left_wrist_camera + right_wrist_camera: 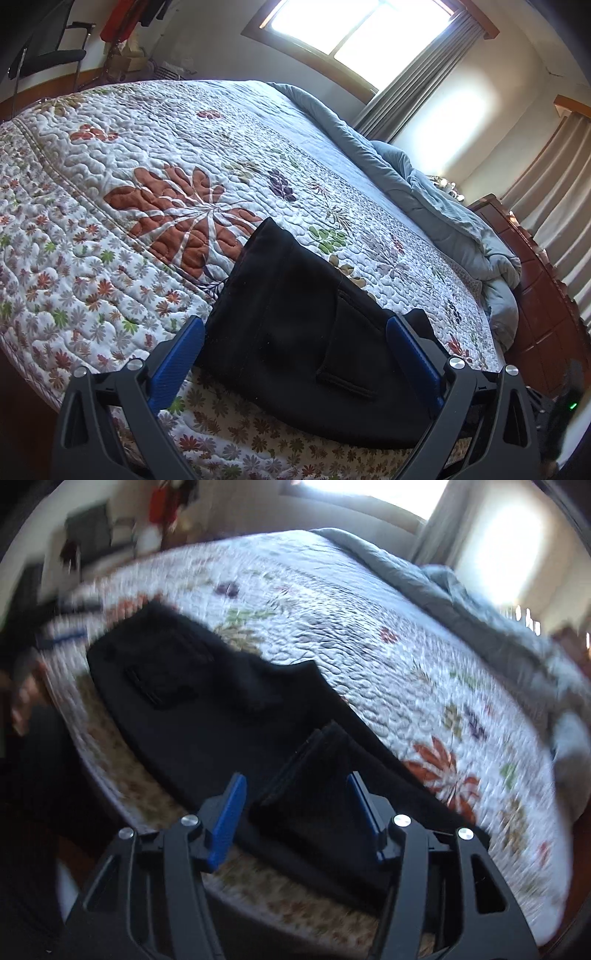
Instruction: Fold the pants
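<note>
Black pants [288,280] lie on the near edge of the bed, a back pocket [343,354] facing up. My left gripper [295,321] hovers over this waist end with its blue pads [177,365] wide apart; it is open and holds nothing. In the blurred right wrist view the pants [192,701] stretch along the bed edge, and a leg end [317,760] is folded back on top of them. My right gripper [295,777] is above that folded end, jaws apart and pads off the cloth, so it is open.
The bed carries a white floral quilt [147,166]. A grey-blue duvet [443,206] is bunched along its far side against a wooden headboard [535,295]. A black chair [48,55] stands beyond the bed's left corner. A bright window [354,29] with curtains is behind.
</note>
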`<action>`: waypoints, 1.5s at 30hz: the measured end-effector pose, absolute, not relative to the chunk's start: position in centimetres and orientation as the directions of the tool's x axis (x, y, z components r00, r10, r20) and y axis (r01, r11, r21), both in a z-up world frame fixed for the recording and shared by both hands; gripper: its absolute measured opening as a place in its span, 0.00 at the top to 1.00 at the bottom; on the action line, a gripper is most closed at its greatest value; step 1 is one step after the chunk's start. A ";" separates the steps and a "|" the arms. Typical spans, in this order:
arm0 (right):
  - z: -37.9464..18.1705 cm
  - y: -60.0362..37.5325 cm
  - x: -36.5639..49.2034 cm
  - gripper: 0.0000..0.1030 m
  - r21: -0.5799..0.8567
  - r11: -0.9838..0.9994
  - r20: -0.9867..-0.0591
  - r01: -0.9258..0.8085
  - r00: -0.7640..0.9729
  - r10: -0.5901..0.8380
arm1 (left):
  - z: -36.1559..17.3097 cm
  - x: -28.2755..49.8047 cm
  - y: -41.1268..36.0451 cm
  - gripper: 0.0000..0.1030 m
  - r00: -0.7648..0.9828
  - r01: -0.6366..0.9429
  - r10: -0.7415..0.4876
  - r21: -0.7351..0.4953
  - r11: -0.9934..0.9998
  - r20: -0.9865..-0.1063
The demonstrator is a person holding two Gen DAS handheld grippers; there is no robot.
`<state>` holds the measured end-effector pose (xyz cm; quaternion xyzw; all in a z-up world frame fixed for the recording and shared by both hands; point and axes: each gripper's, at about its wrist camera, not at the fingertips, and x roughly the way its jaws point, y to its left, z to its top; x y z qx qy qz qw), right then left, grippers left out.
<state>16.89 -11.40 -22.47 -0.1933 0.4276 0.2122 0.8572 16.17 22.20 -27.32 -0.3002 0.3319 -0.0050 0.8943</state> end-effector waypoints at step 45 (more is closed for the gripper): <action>-17.8 -3.7 40.0 0.13 0.440 0.598 -0.842 -0.670 -0.078 0.533 | -32.7 13.7 25.5 0.04 0.711 -0.439 -0.328 -0.756 0.485 -0.623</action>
